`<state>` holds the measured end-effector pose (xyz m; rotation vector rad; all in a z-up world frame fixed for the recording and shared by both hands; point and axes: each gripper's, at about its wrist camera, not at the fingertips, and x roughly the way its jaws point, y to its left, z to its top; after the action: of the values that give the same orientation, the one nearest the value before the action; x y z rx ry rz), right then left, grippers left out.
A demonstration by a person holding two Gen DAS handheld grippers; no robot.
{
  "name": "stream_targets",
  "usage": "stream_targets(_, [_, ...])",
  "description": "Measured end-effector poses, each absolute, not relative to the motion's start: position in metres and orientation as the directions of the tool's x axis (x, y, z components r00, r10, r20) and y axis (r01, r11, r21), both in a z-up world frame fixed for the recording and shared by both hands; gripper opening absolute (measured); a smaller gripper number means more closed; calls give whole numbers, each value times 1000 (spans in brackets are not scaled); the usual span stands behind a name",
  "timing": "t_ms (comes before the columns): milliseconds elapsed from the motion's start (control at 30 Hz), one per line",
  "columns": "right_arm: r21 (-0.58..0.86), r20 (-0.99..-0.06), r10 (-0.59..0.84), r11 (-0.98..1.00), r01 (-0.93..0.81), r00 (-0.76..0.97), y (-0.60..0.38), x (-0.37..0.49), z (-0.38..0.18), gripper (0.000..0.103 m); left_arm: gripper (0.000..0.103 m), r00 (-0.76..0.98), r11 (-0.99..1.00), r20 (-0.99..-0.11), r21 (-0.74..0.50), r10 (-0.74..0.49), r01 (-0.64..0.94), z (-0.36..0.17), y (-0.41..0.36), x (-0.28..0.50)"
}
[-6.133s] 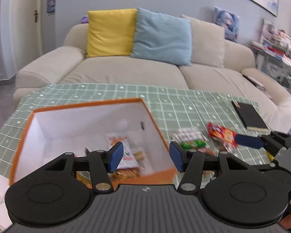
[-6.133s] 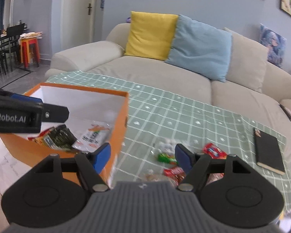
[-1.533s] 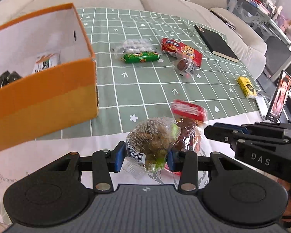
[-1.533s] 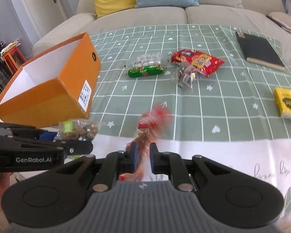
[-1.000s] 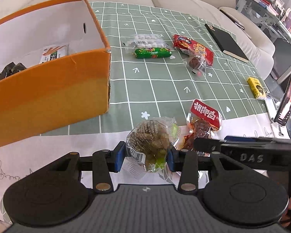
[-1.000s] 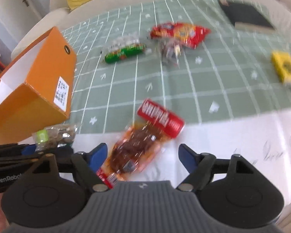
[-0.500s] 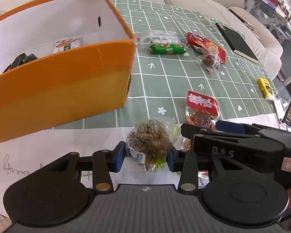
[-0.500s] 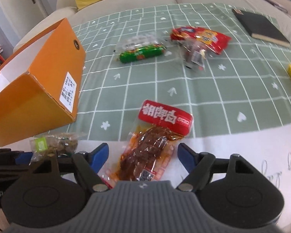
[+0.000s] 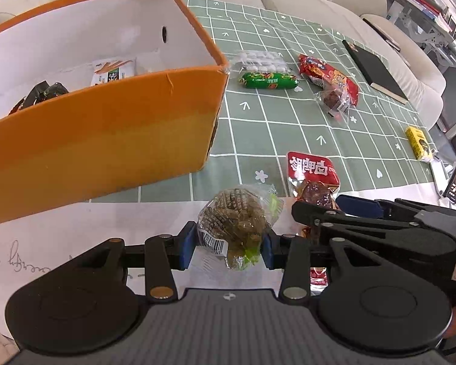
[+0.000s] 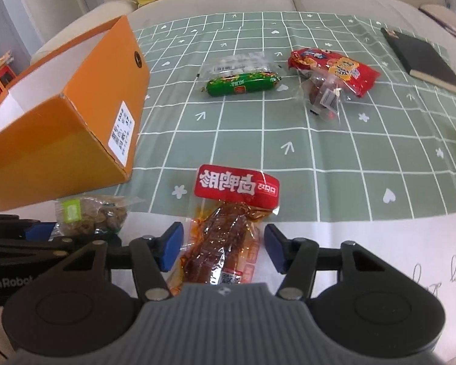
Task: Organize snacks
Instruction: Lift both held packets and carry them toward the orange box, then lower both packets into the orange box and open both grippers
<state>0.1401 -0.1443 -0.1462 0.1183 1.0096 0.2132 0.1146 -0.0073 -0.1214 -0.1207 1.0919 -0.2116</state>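
Clamped in the left gripper (image 9: 228,251) is a clear bag of brown nuggets (image 9: 238,217), just short of the orange box (image 9: 106,140). Beside it, the right gripper (image 10: 223,251) is closing around the red-topped meat packet (image 10: 228,228), pads not yet touching. Next, I judge: finish that pinch, then lift both over the box's near wall; farther snacks wait beyond it.

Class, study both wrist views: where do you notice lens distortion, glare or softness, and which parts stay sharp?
Left wrist view: fisheye bends the orange box and tablecloth grid; the nut bag in the left gripper is crisp, glinting slightly. Right wrist view: edges curve likewise, slightly softer overall; the red-label meat packet shines between the closing right gripper pads.
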Motion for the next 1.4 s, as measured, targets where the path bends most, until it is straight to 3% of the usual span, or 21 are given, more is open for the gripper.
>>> stream_targets(567, [294,-705,310,946,-136,637,-160,116,-71,56,48,579,959,-766,-249,-279,133,-58,-4,91])
stream_targets(933, [317,-635,374,924,-213,676,-143,115,-30,56,48,675,968,-705,-247,-215,50,-19,28,89])
stream_targets(1400, [298,-567,476,879,-371,672,-84,154,9,56,48,710,974,-692,-225,-130,-41,1,77,109])
